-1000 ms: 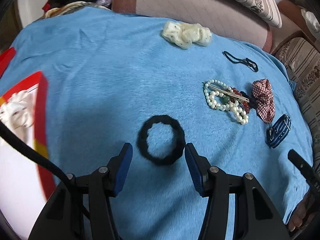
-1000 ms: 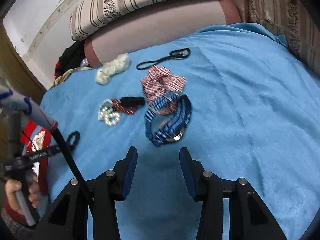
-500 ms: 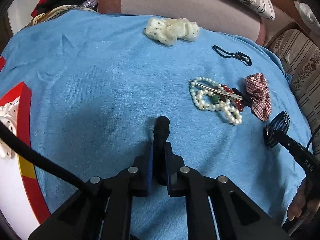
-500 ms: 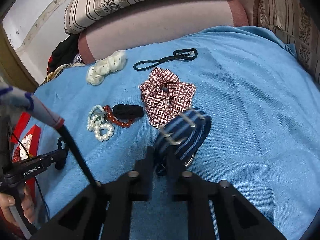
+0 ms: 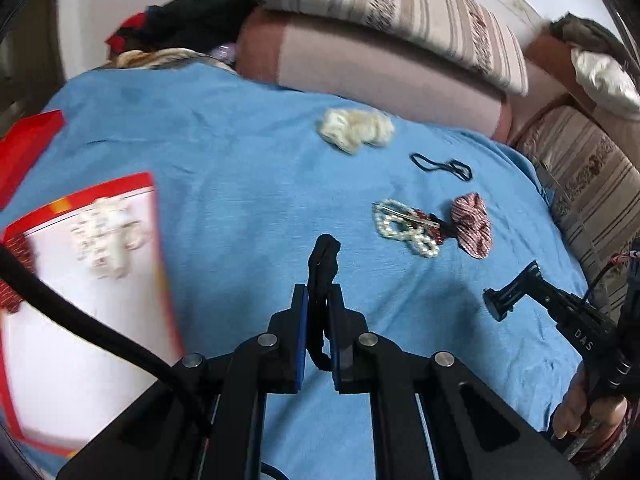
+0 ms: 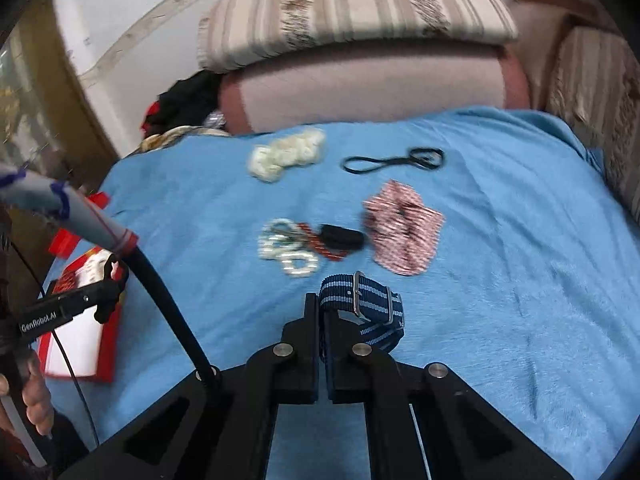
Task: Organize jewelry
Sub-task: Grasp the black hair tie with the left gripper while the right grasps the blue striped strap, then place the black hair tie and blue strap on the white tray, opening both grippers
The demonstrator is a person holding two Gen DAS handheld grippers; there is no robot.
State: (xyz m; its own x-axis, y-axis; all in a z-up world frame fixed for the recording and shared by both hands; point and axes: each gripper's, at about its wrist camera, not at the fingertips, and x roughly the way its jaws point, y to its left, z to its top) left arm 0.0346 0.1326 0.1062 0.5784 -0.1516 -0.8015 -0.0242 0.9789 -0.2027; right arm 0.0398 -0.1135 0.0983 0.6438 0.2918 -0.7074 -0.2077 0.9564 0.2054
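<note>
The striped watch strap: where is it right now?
In the right wrist view, the striped watch strap is clamped in the right gripper, lifted off the blue towel, just below the checked scrunchie.

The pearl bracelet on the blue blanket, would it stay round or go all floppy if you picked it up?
Probably floppy: the pearl bracelet lies in loose, crossing loops on the blue blanket, so it looks strung, not stiff. It might also drag along the silver clip and red beads lying against it. The round beads may feel slippery.
</note>
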